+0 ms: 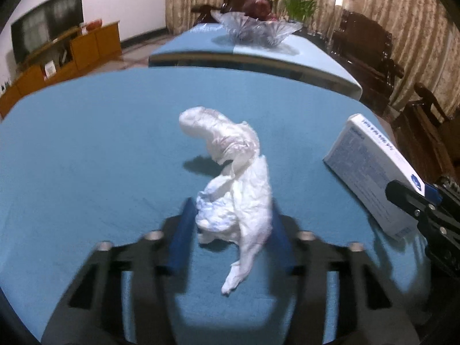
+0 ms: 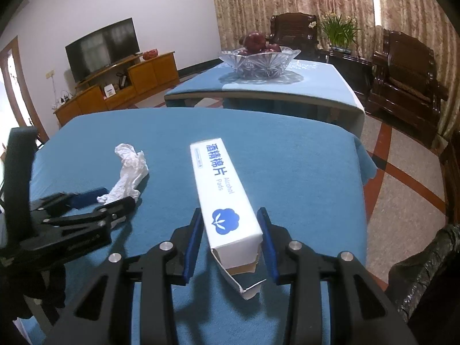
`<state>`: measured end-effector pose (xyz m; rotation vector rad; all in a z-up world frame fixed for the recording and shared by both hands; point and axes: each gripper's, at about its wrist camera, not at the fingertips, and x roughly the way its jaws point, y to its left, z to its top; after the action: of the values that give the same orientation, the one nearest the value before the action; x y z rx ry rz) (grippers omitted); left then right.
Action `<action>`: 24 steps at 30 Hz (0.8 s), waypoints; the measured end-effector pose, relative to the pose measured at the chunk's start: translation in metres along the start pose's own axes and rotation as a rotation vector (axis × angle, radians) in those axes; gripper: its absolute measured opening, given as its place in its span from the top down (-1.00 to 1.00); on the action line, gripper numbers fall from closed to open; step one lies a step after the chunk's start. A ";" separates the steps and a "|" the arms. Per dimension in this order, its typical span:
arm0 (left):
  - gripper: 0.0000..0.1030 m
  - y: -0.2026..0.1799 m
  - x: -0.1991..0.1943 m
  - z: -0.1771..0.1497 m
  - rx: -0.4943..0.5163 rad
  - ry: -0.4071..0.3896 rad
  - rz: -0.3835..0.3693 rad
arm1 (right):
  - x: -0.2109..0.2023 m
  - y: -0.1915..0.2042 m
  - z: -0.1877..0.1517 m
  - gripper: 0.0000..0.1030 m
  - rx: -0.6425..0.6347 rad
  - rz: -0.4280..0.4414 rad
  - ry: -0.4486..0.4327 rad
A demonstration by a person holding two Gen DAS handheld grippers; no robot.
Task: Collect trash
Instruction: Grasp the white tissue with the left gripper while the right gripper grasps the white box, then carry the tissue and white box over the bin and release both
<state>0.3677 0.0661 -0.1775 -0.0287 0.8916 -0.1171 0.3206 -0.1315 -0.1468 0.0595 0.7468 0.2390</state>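
Observation:
A crumpled white tissue [image 1: 238, 184] hangs between the blue pads of my left gripper [image 1: 233, 221], which is shut on it and holds it above the blue tablecloth [image 1: 86, 158]. The tissue also shows in the right wrist view [image 2: 129, 172], with the left gripper [image 2: 106, 198] around its lower end. A white alcohol pads box [image 2: 227, 198], one end flap open, sits between the pads of my right gripper [image 2: 231, 230], which is shut on it. The box [image 1: 371, 172] and the right gripper [image 1: 414, 198] appear at the right edge of the left wrist view.
A second table with a blue cloth carries a glass fruit bowl [image 2: 258, 60] behind. A TV stand [image 2: 120, 89] stands at the left wall. Dark wooden chairs [image 2: 402, 86] line the curtain. A black trash bag [image 2: 422, 273] is at the lower right.

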 end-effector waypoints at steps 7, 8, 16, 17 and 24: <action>0.75 0.003 -0.022 -0.006 0.013 -0.052 0.013 | 0.005 0.004 -0.001 0.29 -0.007 0.006 0.027; 0.76 0.002 -0.030 -0.007 0.018 -0.063 0.020 | 0.002 0.004 -0.002 0.34 -0.004 0.007 0.023; 0.77 -0.003 -0.074 -0.013 0.026 -0.105 0.053 | -0.030 0.009 0.004 0.44 0.003 0.019 -0.020; 0.77 -0.004 -0.080 -0.014 0.026 -0.111 0.054 | -0.035 0.011 0.005 0.44 0.001 0.022 -0.028; 0.78 -0.019 -0.122 -0.020 0.025 -0.158 0.051 | -0.079 0.015 0.004 0.44 -0.002 0.034 -0.075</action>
<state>0.2746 0.0621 -0.0937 0.0083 0.7321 -0.0778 0.2647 -0.1353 -0.0891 0.0792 0.6716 0.2682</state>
